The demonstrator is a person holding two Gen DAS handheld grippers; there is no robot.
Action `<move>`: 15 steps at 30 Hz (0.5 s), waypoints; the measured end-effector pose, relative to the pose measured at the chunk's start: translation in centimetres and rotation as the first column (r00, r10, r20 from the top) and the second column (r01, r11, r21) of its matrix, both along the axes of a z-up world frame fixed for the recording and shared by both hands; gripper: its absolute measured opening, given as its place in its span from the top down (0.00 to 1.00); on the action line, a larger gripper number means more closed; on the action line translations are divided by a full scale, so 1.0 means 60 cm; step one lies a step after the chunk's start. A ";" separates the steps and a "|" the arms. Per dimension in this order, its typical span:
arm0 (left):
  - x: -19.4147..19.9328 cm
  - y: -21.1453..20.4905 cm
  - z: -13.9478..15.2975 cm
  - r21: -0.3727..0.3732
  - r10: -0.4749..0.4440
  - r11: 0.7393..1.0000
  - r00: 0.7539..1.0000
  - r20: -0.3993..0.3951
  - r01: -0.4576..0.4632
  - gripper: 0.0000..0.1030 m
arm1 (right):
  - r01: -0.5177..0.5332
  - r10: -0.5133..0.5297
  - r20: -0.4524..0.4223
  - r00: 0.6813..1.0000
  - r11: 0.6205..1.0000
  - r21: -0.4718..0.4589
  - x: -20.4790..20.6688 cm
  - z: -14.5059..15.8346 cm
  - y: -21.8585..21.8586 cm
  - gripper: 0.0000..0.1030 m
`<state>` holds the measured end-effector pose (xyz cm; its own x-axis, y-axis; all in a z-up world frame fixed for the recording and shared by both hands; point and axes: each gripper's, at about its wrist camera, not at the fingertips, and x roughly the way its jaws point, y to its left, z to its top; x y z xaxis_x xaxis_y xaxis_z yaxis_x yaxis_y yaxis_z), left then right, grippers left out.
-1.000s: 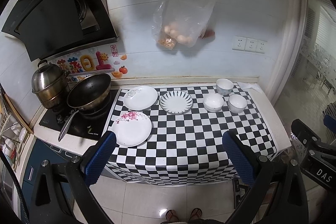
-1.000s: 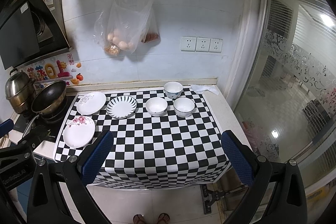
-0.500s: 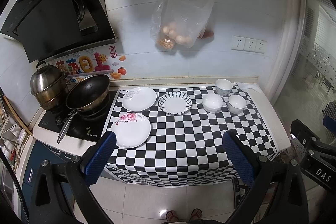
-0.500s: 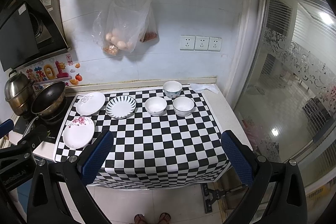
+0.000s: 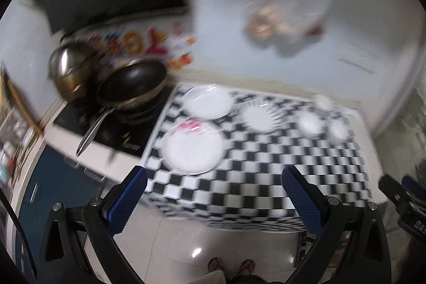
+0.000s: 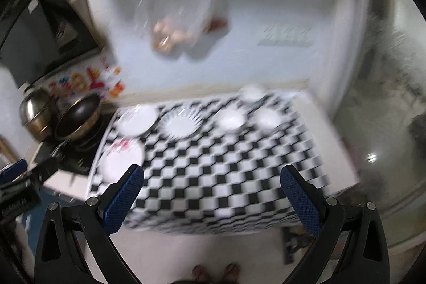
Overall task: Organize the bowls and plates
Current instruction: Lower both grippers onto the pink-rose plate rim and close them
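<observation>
Both cameras swung nearer; left gripper [image 5: 213, 190] and right gripper [image 6: 211, 188] gape over the checkered counter's [image 6: 213, 177] bare front edge.

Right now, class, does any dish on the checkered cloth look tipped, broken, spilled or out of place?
Nothing stands out. Three plates, including the pink-flowered plate, lie flat, and three bowls, such as the middle bowl, sit upright. Blur hides fine cracks.

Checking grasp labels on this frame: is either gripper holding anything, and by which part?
Nothing held. The left gripper and right gripper both stand wide open, short of the checkered counter; plates and bowls all sit untouched on it.
</observation>
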<state>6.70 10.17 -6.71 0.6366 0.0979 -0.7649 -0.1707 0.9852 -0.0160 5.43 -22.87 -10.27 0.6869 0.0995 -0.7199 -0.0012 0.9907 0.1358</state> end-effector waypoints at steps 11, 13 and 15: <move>0.140 0.226 -0.243 -0.159 0.168 0.961 0.935 -0.313 -0.225 0.10 | -0.194 0.236 -0.255 0.938 0.964 0.181 0.269 -0.233 0.164 0.02; 0.174 0.247 -0.286 -0.176 0.167 0.954 0.917 -0.363 -0.243 0.14 | -0.210 0.261 -0.293 0.920 0.958 0.195 0.322 -0.269 0.195 0.03; 0.212 0.261 -0.329 -0.202 0.157 0.946 0.902 -0.403 -0.255 0.17 | -0.234 0.297 -0.328 0.897 0.947 0.218 0.375 -0.305 0.224 0.07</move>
<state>19.40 25.81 -26.43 0.2823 -0.0252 -0.9590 -0.4103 0.9004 -0.1444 27.90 -9.45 -28.54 0.3221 0.3840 -0.8653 -0.1819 0.9221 0.3415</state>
